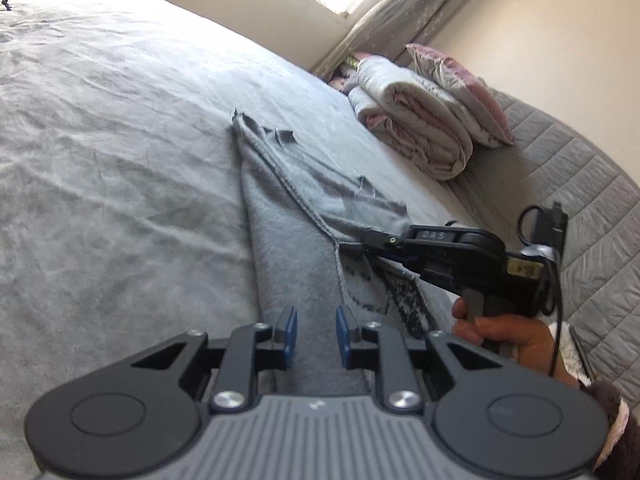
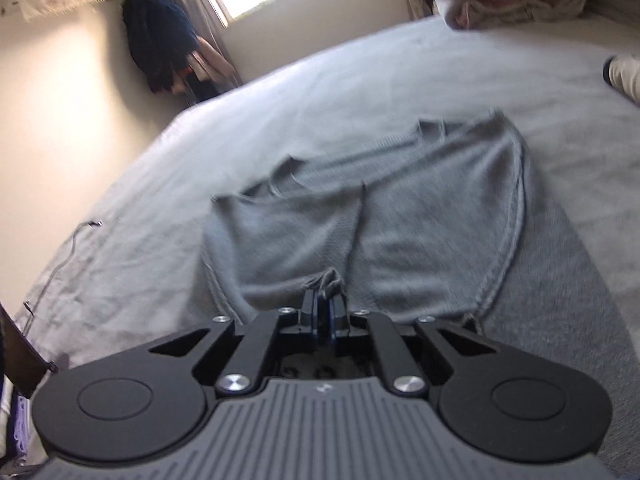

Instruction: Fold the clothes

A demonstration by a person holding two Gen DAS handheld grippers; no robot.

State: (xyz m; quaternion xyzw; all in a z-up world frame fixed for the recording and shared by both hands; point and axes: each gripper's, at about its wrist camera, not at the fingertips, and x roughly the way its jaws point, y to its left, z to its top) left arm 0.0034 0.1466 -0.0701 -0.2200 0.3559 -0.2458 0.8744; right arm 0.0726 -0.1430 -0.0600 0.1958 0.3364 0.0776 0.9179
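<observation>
On the left, the grey bed cover [image 1: 100,140] lies open and bare, wide room for laying the fold. On it sits the grey garment [image 1: 288,216], a fleece-like piece partly doubled over, its stitched hem running diagonally away toward the far corner. The left gripper [image 1: 316,330] hovers low over the garment's near part, jaws a little apart; cloth shows in the gap between the blue pads, but whether they pinch it cannot be told. To its right, the right gripper [image 2: 325,312] is clamped on a small bunched fold of the garment's edge, its jaws together on the cloth, held by the person's hand [image 1: 504,336]. To do this step well, the left should likely secure an edge level with the right's, so both lift evenly and the hem stays straight. Further right, a rolled quilt [image 1: 416,120] and pink pillow [image 1: 464,88] crowd the headboard side, so any carry is better directed leftward.
</observation>
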